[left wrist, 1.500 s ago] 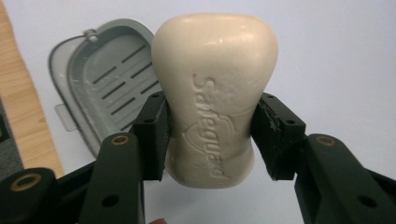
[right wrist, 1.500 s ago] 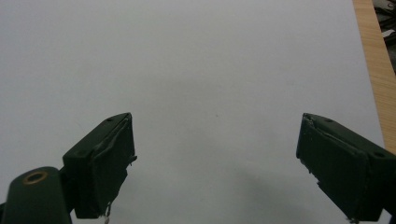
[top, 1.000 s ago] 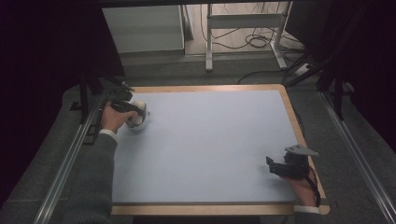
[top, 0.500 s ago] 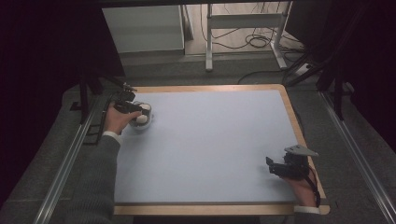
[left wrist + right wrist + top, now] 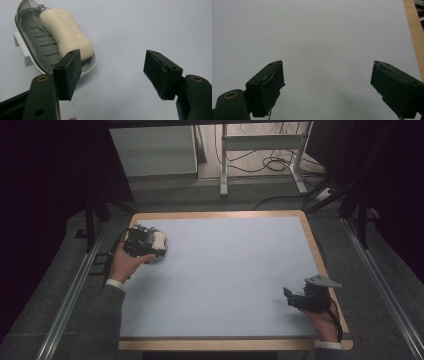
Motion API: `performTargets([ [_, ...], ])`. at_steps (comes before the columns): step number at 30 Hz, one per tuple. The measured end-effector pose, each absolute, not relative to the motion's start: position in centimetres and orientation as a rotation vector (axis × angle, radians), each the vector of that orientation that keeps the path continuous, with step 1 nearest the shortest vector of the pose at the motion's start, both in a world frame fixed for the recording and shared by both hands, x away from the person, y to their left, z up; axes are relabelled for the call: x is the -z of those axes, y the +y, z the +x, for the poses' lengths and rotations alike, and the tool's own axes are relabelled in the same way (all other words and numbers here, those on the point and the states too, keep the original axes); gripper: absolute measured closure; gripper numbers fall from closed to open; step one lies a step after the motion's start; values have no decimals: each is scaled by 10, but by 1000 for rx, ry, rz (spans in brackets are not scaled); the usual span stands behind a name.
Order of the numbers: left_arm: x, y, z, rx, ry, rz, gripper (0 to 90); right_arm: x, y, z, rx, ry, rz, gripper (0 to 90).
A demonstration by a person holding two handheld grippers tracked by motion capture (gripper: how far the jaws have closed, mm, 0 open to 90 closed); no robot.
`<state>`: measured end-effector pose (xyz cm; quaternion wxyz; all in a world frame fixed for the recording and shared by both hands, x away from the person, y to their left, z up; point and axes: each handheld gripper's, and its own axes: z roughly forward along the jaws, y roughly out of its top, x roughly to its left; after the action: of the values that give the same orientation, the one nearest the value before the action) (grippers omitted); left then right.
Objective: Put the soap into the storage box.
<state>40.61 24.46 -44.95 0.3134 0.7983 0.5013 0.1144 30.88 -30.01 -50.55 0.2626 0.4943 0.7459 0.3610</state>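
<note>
Mat (image 5: 230, 280) (pale blue, wood-edged) bears a soap dish (image 5: 32, 42); left gripper (image 5: 112, 72) and right gripper (image 5: 327, 87) both gape empty.

Worktop (image 5: 225, 280) has a matt, smooth pale blue top with a light wood rim. The soap (image 5: 67, 32) looks waxy and smooth with a soft sheen, sitting in a glossy plastic dish (image 5: 32, 42), grey slotted insert, white shell. Fingers (image 5: 68, 75) carry matt black pads, a bit grainy and scuffed.
</note>
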Motion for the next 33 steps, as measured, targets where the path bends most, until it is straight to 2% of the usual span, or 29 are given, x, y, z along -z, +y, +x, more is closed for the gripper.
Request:
performTargets([
  [9, 465, 234, 361, -279, 1202, 2113, 288, 505, -297, 308, -976, 2021, 1323, 115],
  [19, 503, 229, 307, -257, 1108, 2101, 267, 505, -299, 308, -972, 2019, 1328, 115],
  [33, 514, 230, 295, -228, 1116, 2069, 263, 505, -298, 308, -975, 2024, 1320, 115],
])
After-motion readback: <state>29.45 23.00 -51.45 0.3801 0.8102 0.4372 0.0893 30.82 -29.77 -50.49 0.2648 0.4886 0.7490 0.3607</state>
